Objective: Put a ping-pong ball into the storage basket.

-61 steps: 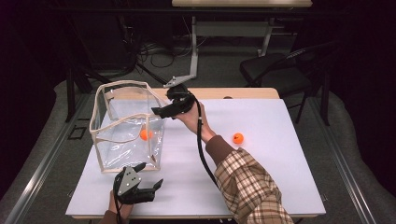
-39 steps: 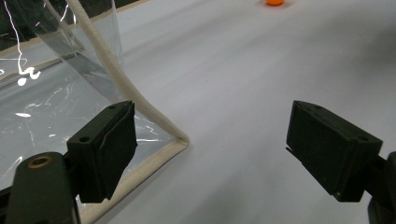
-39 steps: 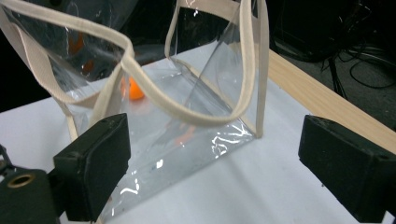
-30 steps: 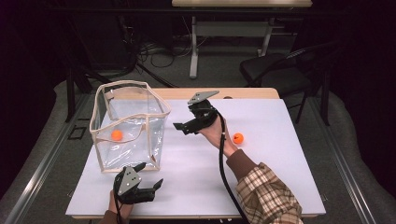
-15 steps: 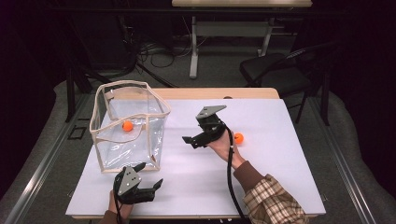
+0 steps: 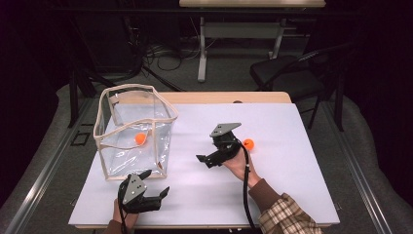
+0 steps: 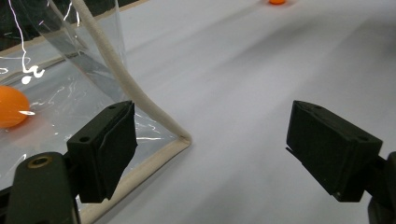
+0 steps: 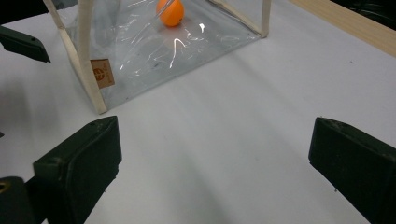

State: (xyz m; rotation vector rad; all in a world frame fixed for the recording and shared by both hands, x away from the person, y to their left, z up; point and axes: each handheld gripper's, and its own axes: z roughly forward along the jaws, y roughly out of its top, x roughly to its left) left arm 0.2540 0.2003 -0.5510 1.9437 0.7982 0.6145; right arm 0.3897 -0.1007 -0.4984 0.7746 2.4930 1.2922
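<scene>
- Claws first: my right claw (image 6: 207, 159) is wide open over the white table top (image 6: 292, 146) and holds nothing.
- One small round orange ball (image 6: 249, 144) lies on the table just beside my right hand (image 6: 237, 163), behind the claw's jaws.
- A second orange ball (image 6: 140, 139) sits inside the clear plastic box with the cream edge (image 6: 146, 156).
- My left claw (image 6: 158, 187) is open too, low at the near edge, right by the box's near corner (image 7: 184, 139).

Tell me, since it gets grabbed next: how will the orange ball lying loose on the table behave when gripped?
The orange ball is round and smooth, so it will probably roll at a nudge. It looks small and likely light. The right gripper, jaws wide open, should close squarely or it may squirt out.
</scene>
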